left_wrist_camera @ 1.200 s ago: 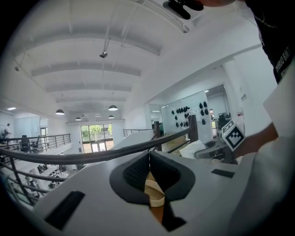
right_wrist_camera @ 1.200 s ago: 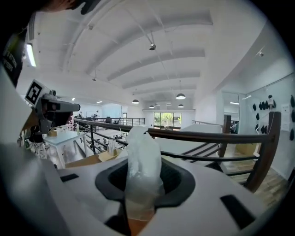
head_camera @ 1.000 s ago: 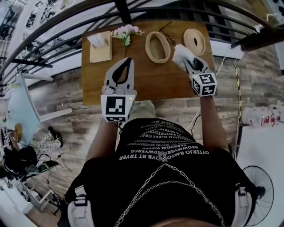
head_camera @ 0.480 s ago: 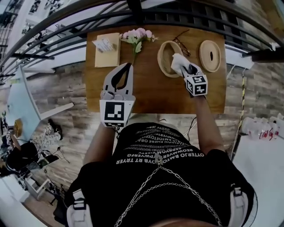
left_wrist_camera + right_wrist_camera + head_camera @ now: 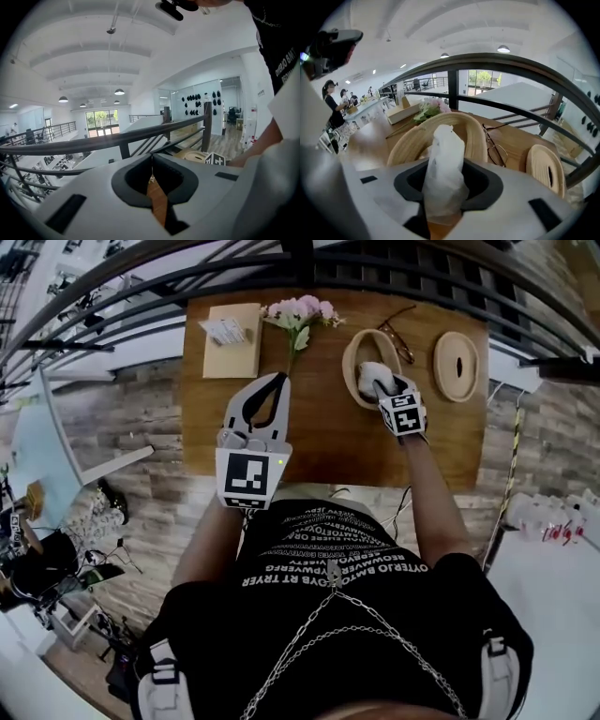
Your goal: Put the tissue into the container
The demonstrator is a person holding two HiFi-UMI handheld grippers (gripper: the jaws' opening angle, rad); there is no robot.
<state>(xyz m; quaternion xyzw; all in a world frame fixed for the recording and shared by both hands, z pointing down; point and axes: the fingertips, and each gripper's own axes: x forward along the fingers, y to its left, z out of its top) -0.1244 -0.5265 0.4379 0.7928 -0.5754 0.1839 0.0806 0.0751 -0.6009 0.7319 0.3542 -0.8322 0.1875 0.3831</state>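
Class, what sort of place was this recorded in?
Probably a mezzanine in an open-plan office or workshop: the wooden table stands beside a dark railing, with a lower floor of desks beyond and pendant lamps overhead.

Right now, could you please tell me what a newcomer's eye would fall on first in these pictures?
The white crumpled tissue stands out first, upright between the fingers of the right gripper, which are opening over the oval woven container at the far side of the brown wooden table. Next comes the left gripper, fingers shut and empty, over the table's nearer left part.
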